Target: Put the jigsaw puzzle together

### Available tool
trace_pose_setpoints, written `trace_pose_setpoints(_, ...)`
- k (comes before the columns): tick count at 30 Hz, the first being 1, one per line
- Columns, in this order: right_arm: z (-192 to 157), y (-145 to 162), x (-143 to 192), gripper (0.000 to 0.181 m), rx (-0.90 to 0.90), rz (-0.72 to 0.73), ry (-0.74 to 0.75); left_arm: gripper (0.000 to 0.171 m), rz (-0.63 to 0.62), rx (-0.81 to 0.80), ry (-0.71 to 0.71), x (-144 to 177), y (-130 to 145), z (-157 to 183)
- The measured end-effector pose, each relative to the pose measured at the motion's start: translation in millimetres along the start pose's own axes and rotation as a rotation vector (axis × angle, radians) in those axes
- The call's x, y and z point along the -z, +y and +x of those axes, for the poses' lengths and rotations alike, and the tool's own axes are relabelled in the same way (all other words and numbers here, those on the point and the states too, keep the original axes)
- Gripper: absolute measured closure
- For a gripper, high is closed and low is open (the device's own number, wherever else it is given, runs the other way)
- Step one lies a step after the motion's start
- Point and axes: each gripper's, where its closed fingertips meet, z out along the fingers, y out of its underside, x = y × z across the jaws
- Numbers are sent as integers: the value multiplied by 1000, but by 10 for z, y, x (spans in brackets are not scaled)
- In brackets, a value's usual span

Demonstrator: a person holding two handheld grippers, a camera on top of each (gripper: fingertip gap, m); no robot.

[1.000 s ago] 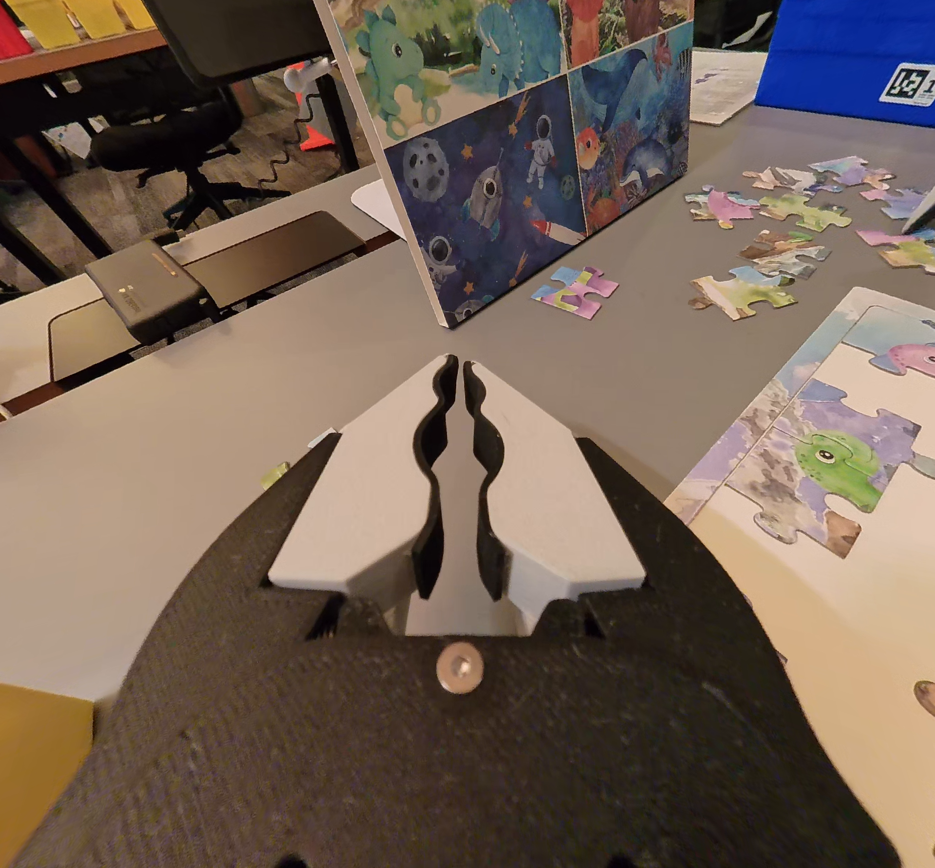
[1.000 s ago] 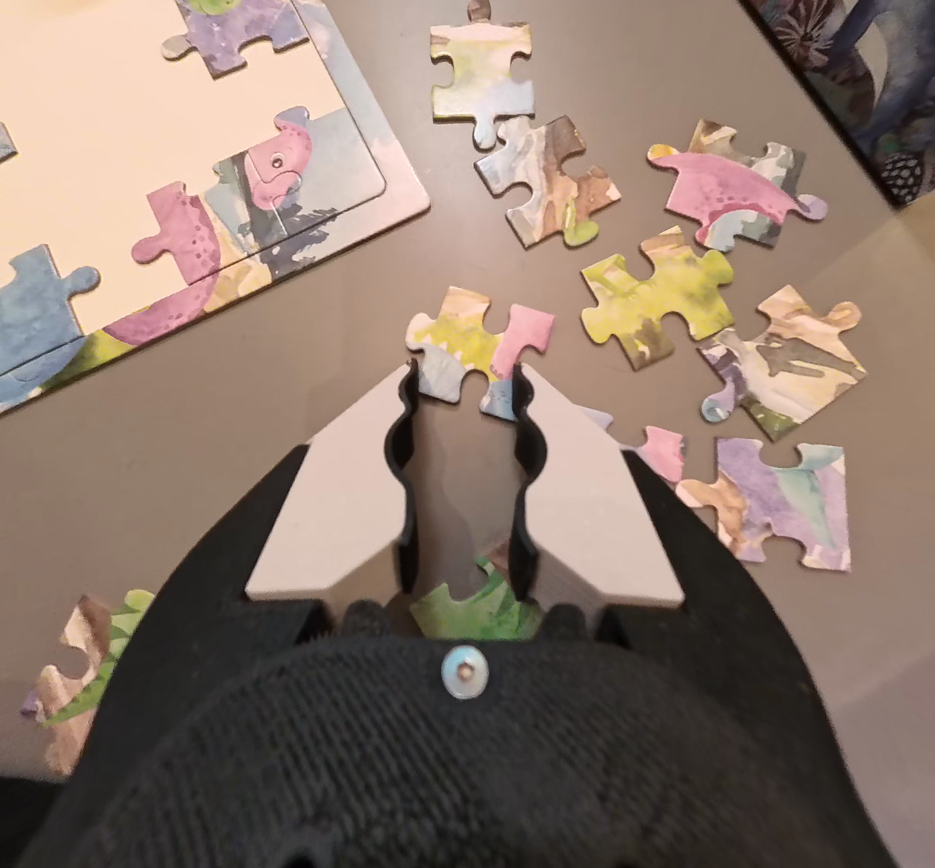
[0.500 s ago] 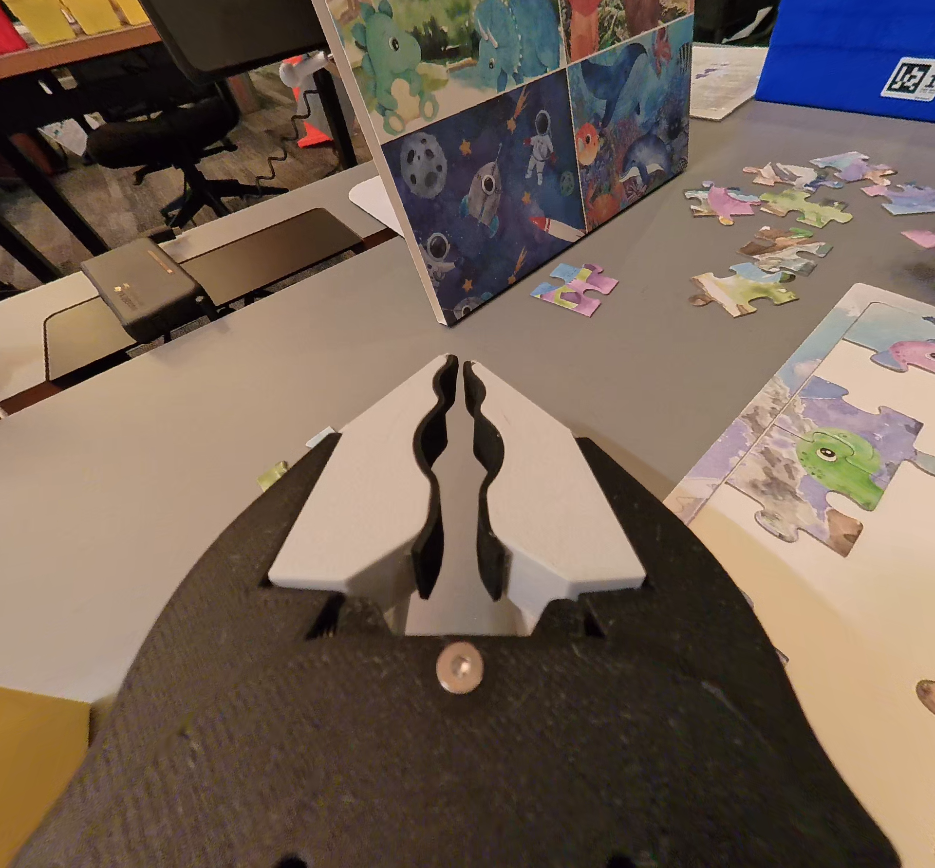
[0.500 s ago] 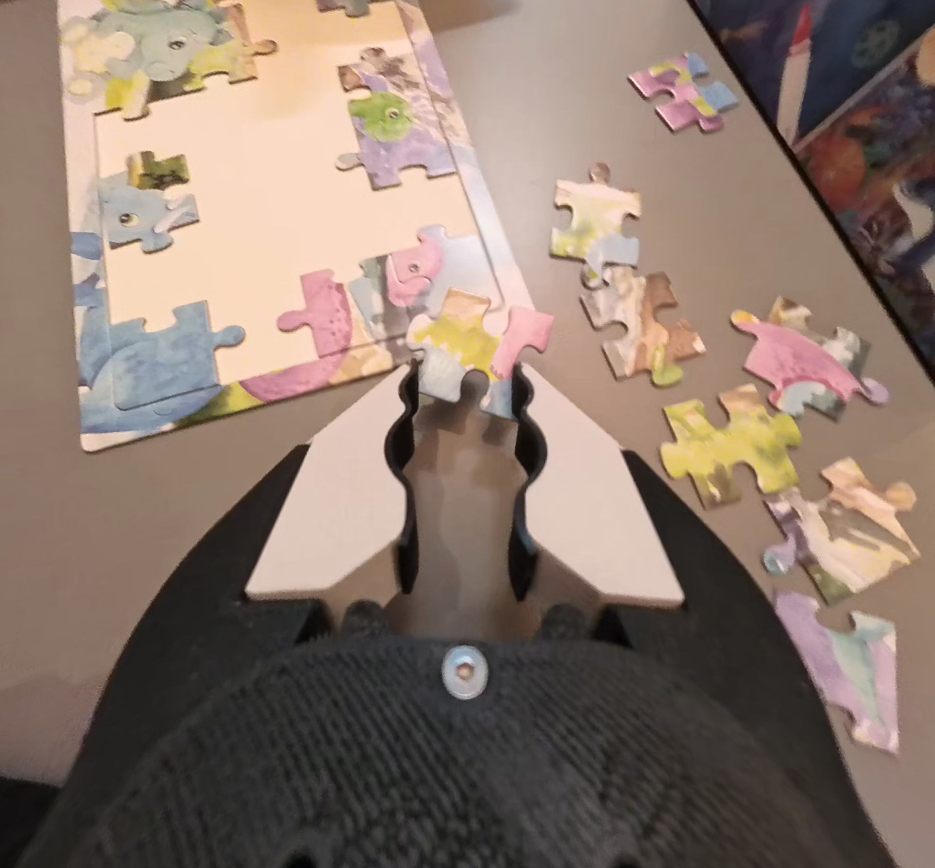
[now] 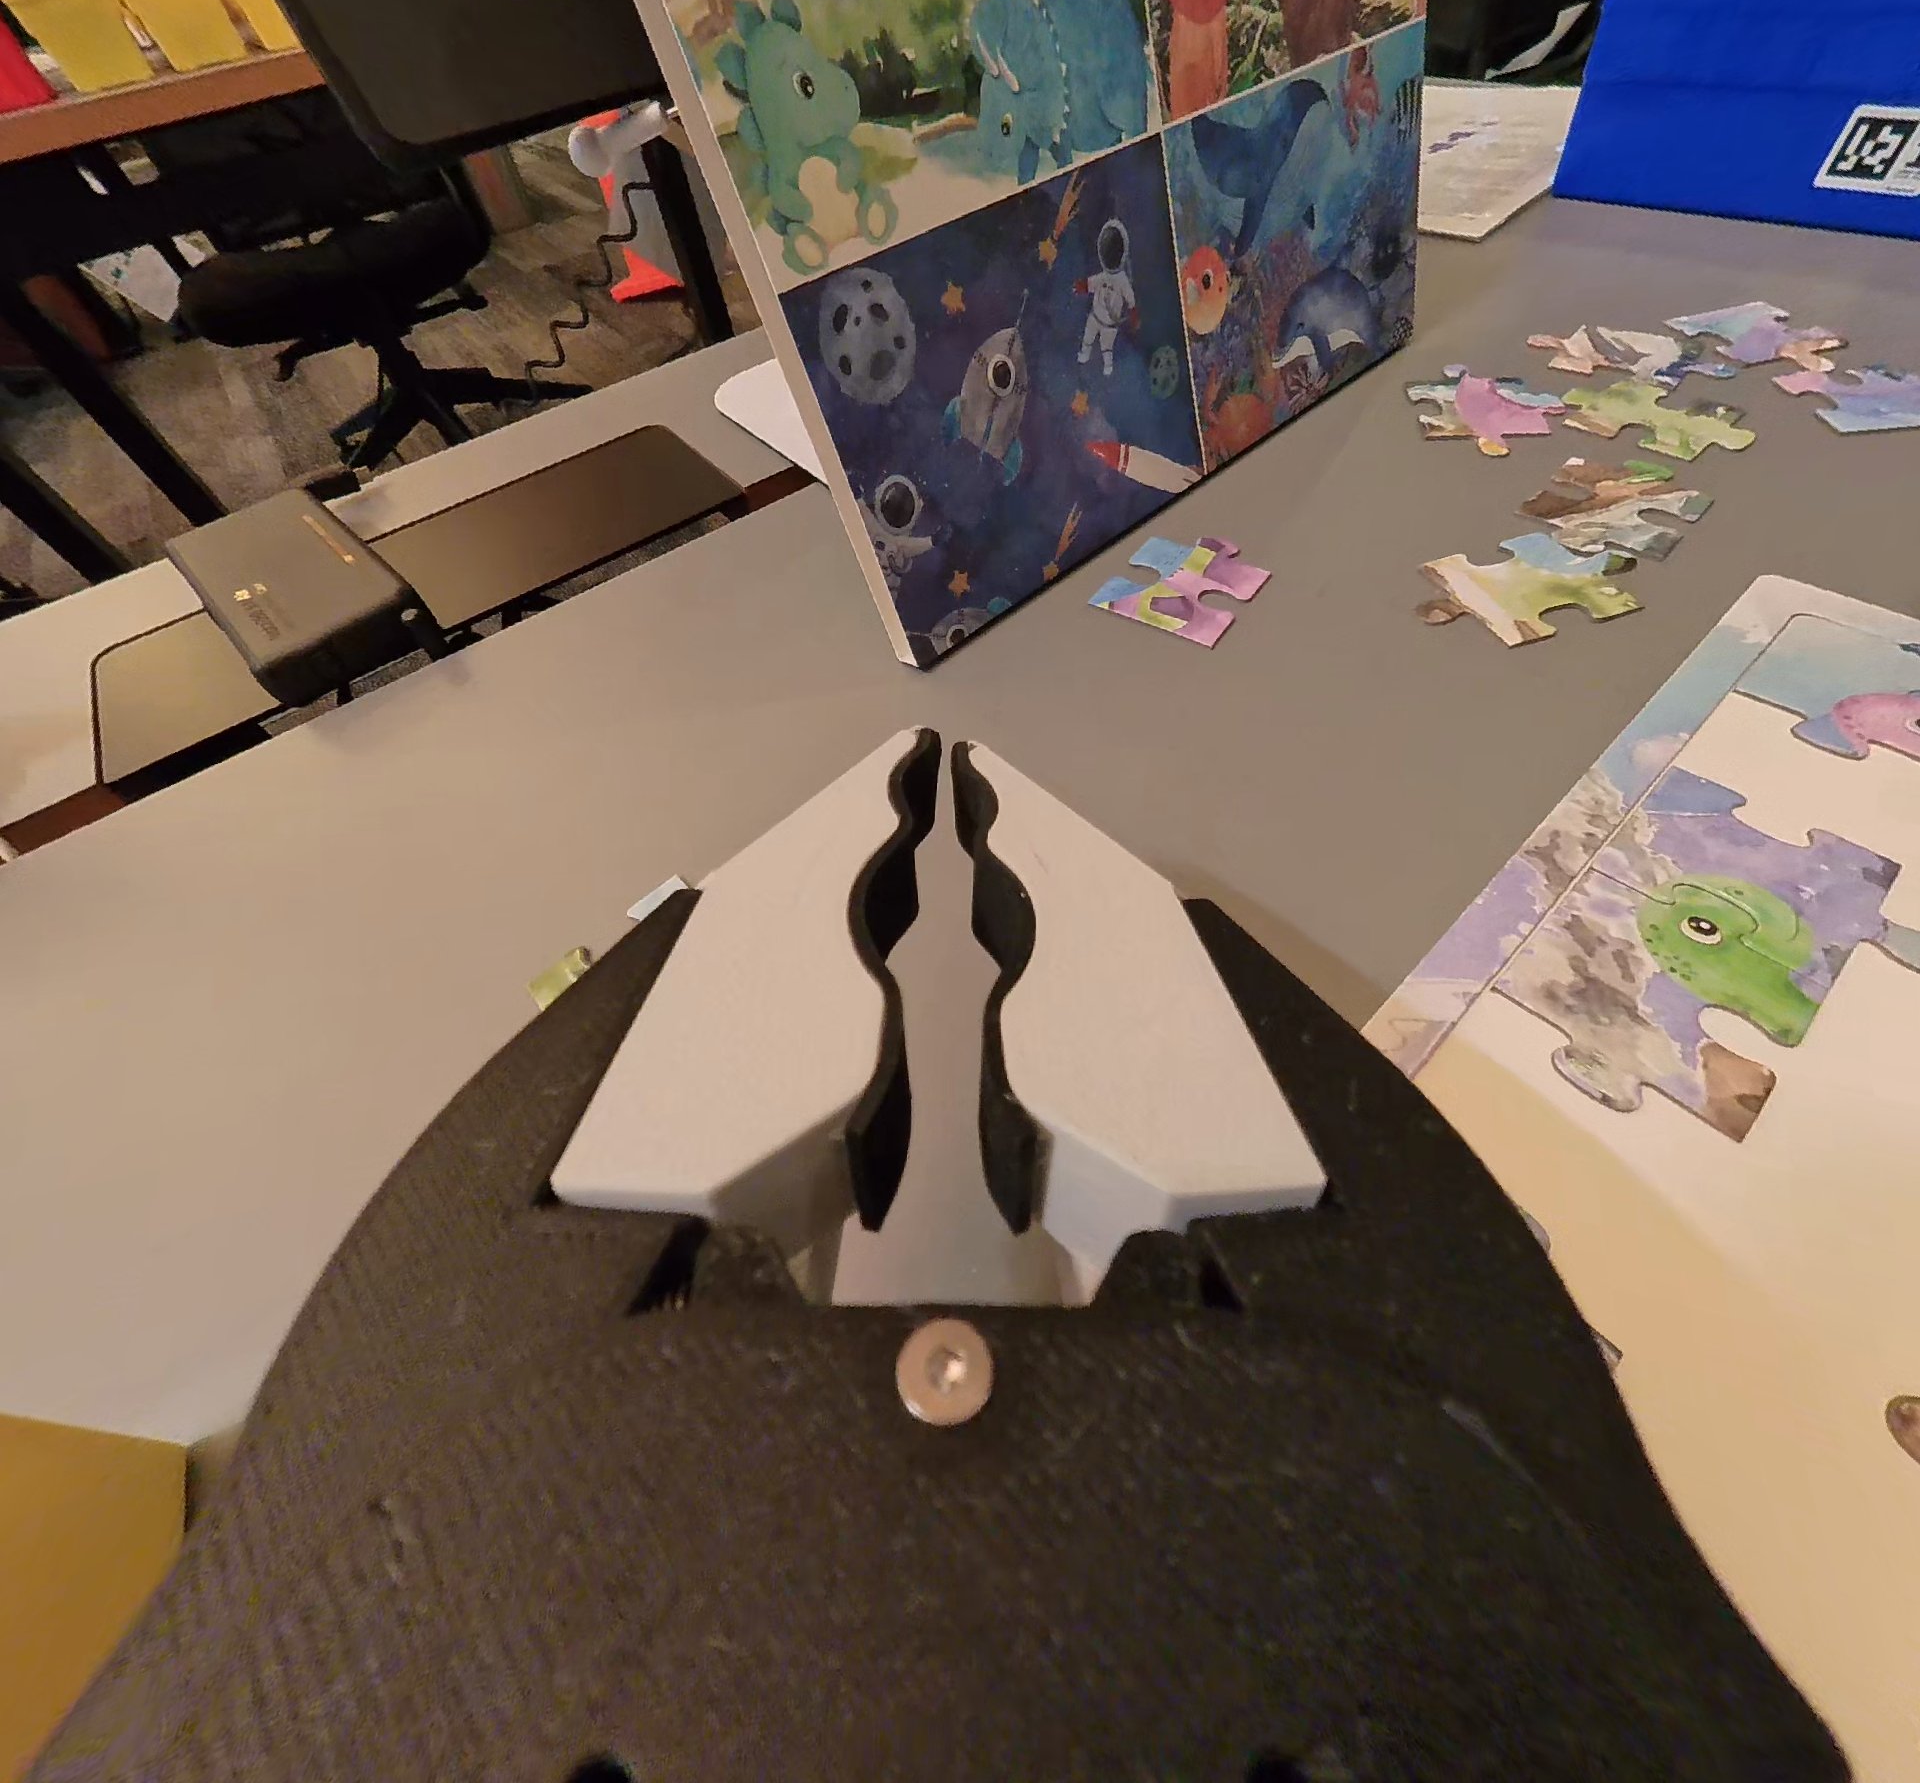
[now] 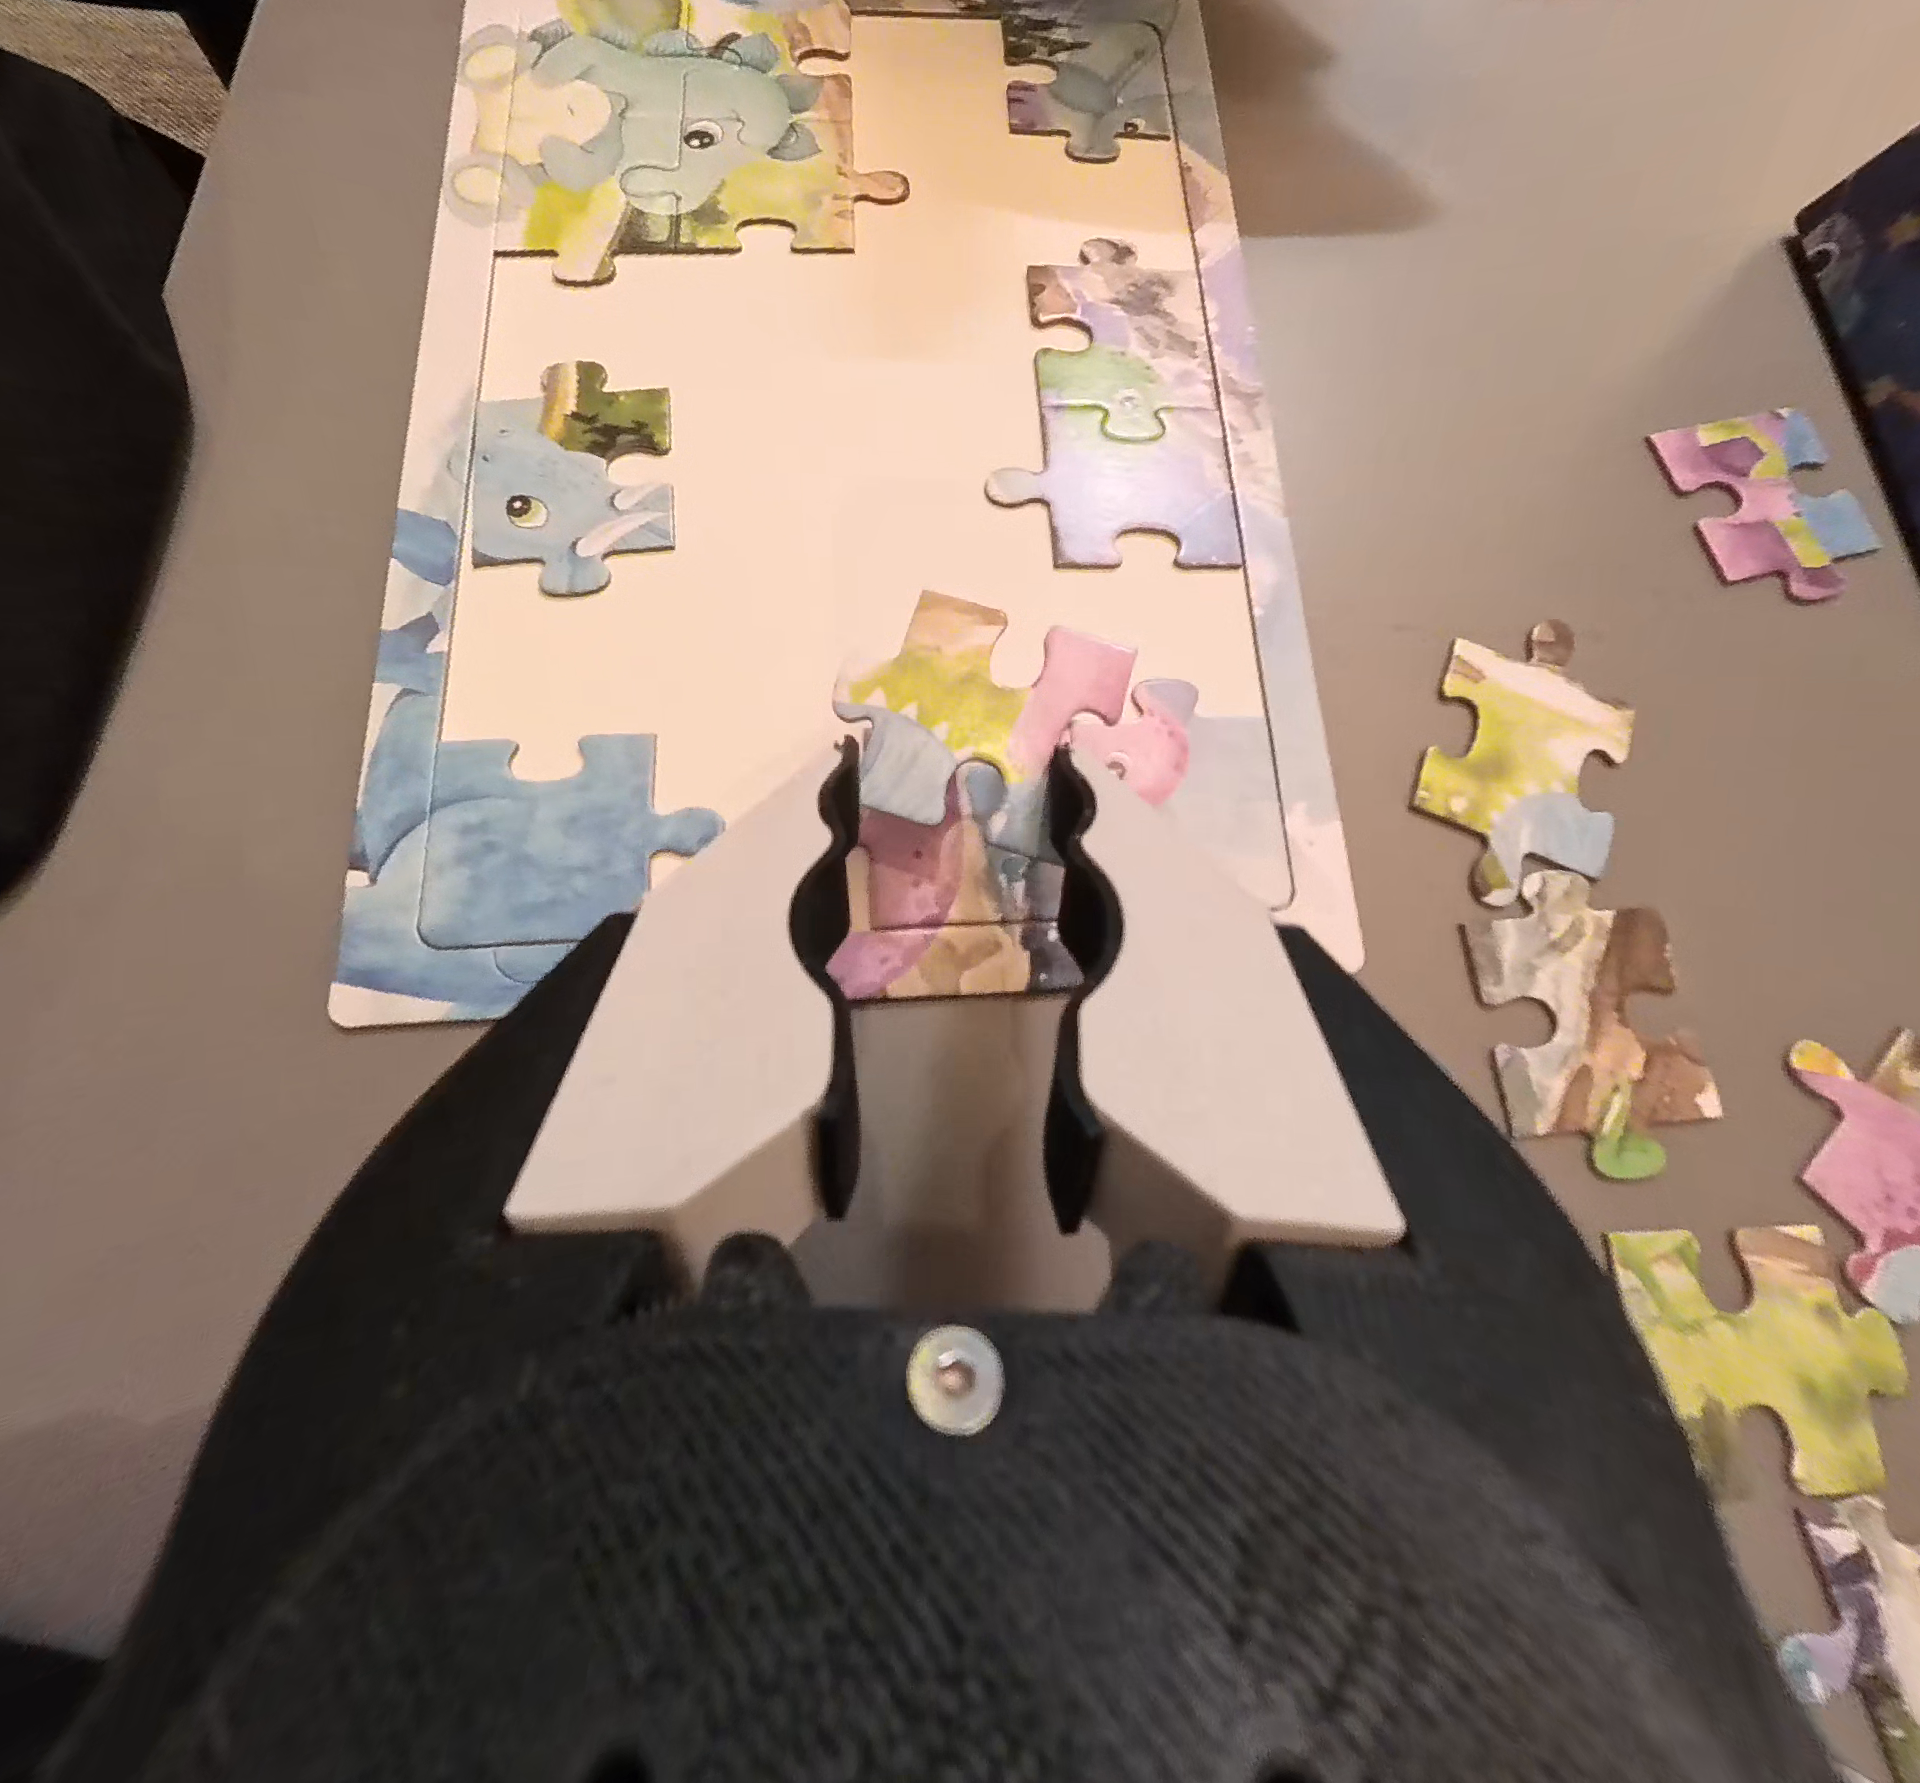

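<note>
Grey table [image 6: 1403, 445] carries the puzzle tray [image 6: 790, 507], partly filled along its edges. Right gripper [image 6: 951, 762] clamps a yellow-pink piece [image 6: 977, 694], held over the tray's near right corner. Loose pieces [image 6: 1522, 757] lie right of the tray. Left gripper [image 5: 935, 746] sits left of the tray, fingers nearly touching, holding nothing. Picture board [image 5: 1091, 227] stands beyond the tray.

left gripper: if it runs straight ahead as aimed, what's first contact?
Likely the upright picture board: the left gripper, nearly shut and empty, points at its near bottom corner across bare table. Depth unclear.
</note>
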Motion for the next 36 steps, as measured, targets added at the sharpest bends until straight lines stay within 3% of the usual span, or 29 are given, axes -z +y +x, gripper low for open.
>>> trace_pose_setpoints(36, 28, 5, 23, 146, -9, -1, 16, 171, -8, -13, 1, -10, 9, 16)
